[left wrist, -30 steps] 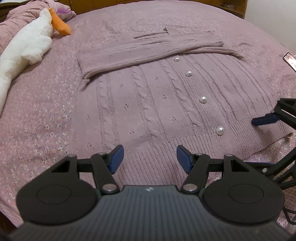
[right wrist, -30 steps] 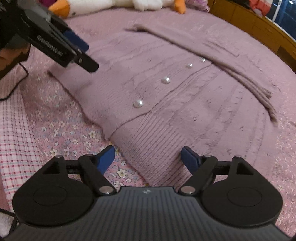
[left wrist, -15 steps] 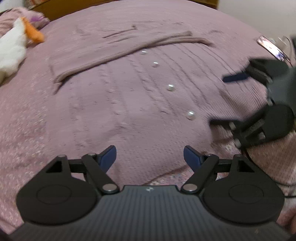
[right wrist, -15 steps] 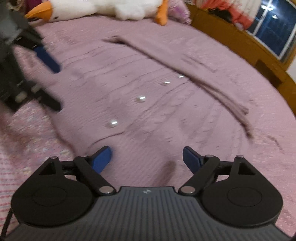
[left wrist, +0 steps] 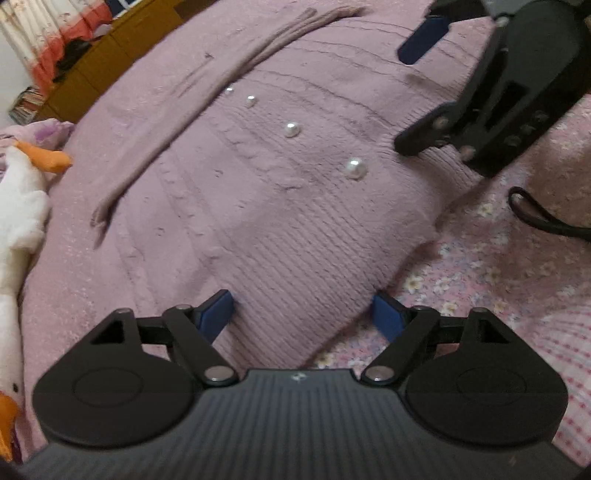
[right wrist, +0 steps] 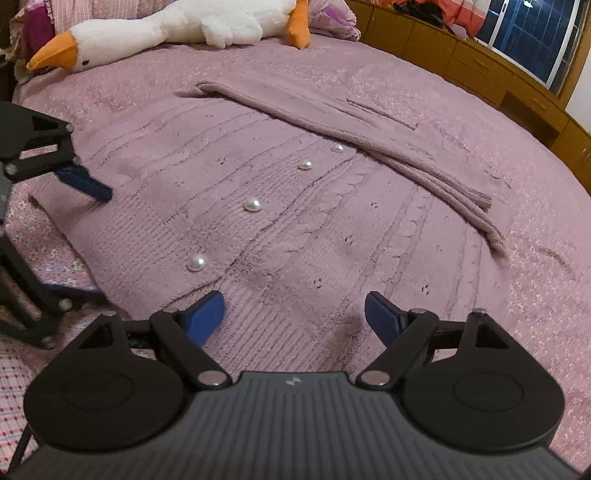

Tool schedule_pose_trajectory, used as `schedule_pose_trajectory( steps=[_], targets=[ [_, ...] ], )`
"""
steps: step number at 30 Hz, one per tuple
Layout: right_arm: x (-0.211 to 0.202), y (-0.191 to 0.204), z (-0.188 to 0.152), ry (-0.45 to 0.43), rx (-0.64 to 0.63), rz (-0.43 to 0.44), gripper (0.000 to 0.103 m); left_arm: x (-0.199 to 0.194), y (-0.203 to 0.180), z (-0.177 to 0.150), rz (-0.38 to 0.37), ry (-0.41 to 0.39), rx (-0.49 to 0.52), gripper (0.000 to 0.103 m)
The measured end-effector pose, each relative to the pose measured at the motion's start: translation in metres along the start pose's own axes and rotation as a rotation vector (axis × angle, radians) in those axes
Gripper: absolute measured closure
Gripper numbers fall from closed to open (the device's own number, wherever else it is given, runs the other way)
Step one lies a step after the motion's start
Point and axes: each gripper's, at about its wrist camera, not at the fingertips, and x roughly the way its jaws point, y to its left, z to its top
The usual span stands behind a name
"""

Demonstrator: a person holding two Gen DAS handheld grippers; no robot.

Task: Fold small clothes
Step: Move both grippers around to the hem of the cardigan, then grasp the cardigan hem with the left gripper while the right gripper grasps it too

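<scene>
A mauve knitted cardigan (left wrist: 258, 206) (right wrist: 332, 229) with pearl buttons (right wrist: 253, 204) lies flat on the bed, its sleeves (right wrist: 369, 144) folded across the chest. My left gripper (left wrist: 303, 317) is open and straddles the ribbed hem near its corner; the pads are not pressing on the knit. In the right wrist view the left gripper (right wrist: 85, 240) shows at the left edge, over that hem corner. My right gripper (right wrist: 295, 314) is open just above the ribbed hem, further along it. The left wrist view shows the right gripper (left wrist: 410, 92) open at the upper right.
A white plush goose (right wrist: 166, 29) (left wrist: 18, 206) lies at the head of the bed. The floral pink bedspread (left wrist: 480, 266) surrounds the cardigan. A black cable (left wrist: 535, 218) trails by the right gripper. Wooden cabinets (right wrist: 498, 74) line the far side.
My left gripper rolled, dropped toward the hem corner and widened its jaws. The right gripper shifted from the hem's edge to over the ribbing, still open.
</scene>
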Motion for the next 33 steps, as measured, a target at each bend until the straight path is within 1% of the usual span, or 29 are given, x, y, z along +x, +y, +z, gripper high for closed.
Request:
schedule_pose_trajectory(
  steps=[2,4,5,6,7,8,9,11,13,14,15,16,17,18,21,24,27,31,32,33],
  targets=[
    [-0.004,0.001,-0.001,-0.005,-0.013,0.004,0.016,-0.003,0.007,0.001,0.001,-0.017,-0.051,0.02],
    [-0.01,0.003,-0.003,-0.008,-0.027,0.014,0.016,-0.006,0.017,0.001,-0.022,-0.038,-0.1,0.025],
    [-0.012,0.004,-0.004,-0.009,-0.035,0.021,0.016,-0.009,0.021,0.001,-0.03,-0.053,-0.125,0.031],
    [-0.014,0.005,-0.005,-0.009,-0.042,0.026,0.016,-0.011,0.024,0.001,-0.031,-0.064,-0.138,0.039],
    [-0.015,0.007,-0.005,-0.009,-0.049,0.032,0.016,-0.013,0.028,0.001,-0.03,-0.075,-0.149,0.044],
    [-0.016,0.009,-0.006,-0.007,-0.056,0.038,0.016,-0.015,0.031,0.002,-0.026,-0.087,-0.16,0.053],
    [-0.017,0.01,-0.007,-0.007,-0.06,0.045,0.016,-0.015,0.036,0.003,-0.03,-0.097,-0.178,0.059],
    [-0.018,0.015,-0.008,-0.006,-0.07,0.067,0.016,-0.013,0.04,0.007,-0.05,-0.1,-0.205,0.062],
    [-0.017,0.022,-0.009,-0.003,-0.087,0.087,0.016,-0.008,0.04,0.01,-0.07,-0.089,-0.198,0.062],
    [-0.016,0.025,-0.009,0.001,-0.097,0.093,0.016,-0.007,0.038,0.012,-0.068,-0.091,-0.189,0.062],
    [-0.014,0.028,-0.009,0.005,-0.107,0.098,0.016,-0.007,0.036,0.012,-0.065,-0.096,-0.18,0.067],
    [-0.012,0.031,-0.01,0.009,-0.115,0.101,0.016,-0.008,0.034,0.013,-0.074,-0.106,-0.171,0.076],
    [-0.011,0.033,-0.01,0.012,-0.118,0.104,0.016,-0.009,0.034,0.013,-0.098,-0.112,-0.176,0.095],
    [-0.01,0.035,-0.01,0.014,-0.119,0.107,0.016,-0.009,0.035,0.014,-0.121,-0.117,-0.2,0.095],
    [-0.008,0.038,-0.009,0.006,-0.116,0.106,0.016,-0.014,0.039,0.017,-0.104,-0.148,-0.218,0.095],
    [-0.005,0.039,-0.009,0.007,-0.125,0.084,0.016,-0.021,0.049,0.019,-0.115,-0.171,-0.277,0.095],
    [-0.003,0.036,-0.01,0.002,-0.103,0.025,0.016,-0.026,0.057,0.02,-0.112,-0.189,-0.32,0.095],
    [-0.005,0.014,-0.01,-0.011,-0.001,-0.058,0.017,-0.031,0.065,0.023,-0.104,-0.213,-0.355,0.095],
    [-0.006,0.007,-0.01,-0.016,0.028,-0.072,0.025,-0.033,0.066,0.024,-0.103,-0.218,-0.357,0.095],
    [-0.007,0.001,-0.01,-0.017,0.054,-0.07,0.045,-0.033,0.067,0.025,-0.101,-0.223,-0.361,0.095]
  ],
)
